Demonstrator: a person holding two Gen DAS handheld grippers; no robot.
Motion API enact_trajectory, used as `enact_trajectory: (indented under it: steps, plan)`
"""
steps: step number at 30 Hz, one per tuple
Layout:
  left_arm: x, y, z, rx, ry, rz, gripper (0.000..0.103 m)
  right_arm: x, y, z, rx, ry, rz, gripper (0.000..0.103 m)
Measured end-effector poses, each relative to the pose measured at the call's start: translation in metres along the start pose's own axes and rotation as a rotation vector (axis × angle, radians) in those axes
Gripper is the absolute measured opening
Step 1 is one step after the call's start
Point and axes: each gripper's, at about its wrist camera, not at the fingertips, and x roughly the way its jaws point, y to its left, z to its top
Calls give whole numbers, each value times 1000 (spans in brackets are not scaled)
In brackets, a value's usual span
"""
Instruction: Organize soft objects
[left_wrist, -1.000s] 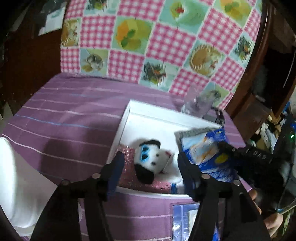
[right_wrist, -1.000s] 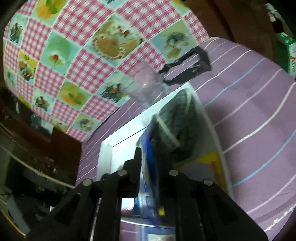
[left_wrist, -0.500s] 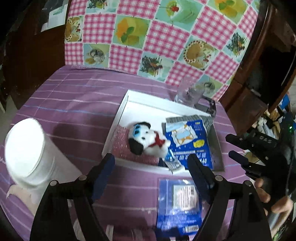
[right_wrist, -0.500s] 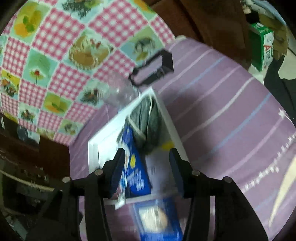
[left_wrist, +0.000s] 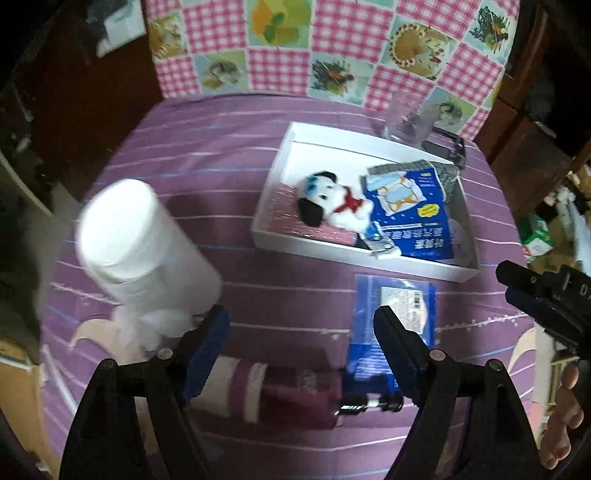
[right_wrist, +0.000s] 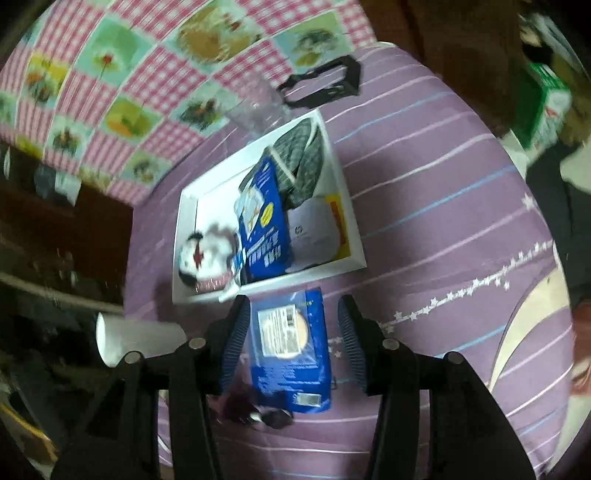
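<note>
A white tray (left_wrist: 275, 192) on the purple striped cloth holds a plush dog (left_wrist: 332, 205), a blue packet (left_wrist: 413, 218), a grey checked cloth (left_wrist: 445, 173) and a pink glittery piece (left_wrist: 277, 212). A second blue packet (left_wrist: 395, 314) lies flat on the cloth in front of the tray. My left gripper (left_wrist: 301, 332) hangs open and empty above the near cloth, over a maroon and white soft item (left_wrist: 288, 395). My right gripper (right_wrist: 293, 339) is open above the second blue packet (right_wrist: 291, 350), not touching it. The tray (right_wrist: 349, 199) lies beyond it.
A tall white cylinder (left_wrist: 136, 236) stands at the left with white fluff at its foot. Behind the tray are a clear glass (left_wrist: 406, 118) and a black frame (right_wrist: 325, 83). A checked pink cloth backs the table. A green box (right_wrist: 546, 99) sits off the right.
Both grippers have drawn back and up from the tray. The right one let go of the blue packet, which now lies in the tray. The left one opened wider, away from the plush dog.
</note>
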Motion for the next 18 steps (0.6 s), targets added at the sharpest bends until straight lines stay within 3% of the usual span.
enact_trajectory:
  steps: [3, 7, 12, 18]
  plan:
    - [-16, 1, -3, 6, -32, 11, 81, 14, 3, -1, -61, 84, 37, 51]
    - [-40, -5, -10, 38, -115, 43, 81, 34, 10, -6, -131, 149, -5, 51]
    - [-48, -11, -13, 68, -126, 26, 81, 73, 23, -14, -175, 261, -8, 51]
    - [-54, -9, -13, 65, -148, 34, 81, 98, 27, -17, -160, 288, -68, 47]
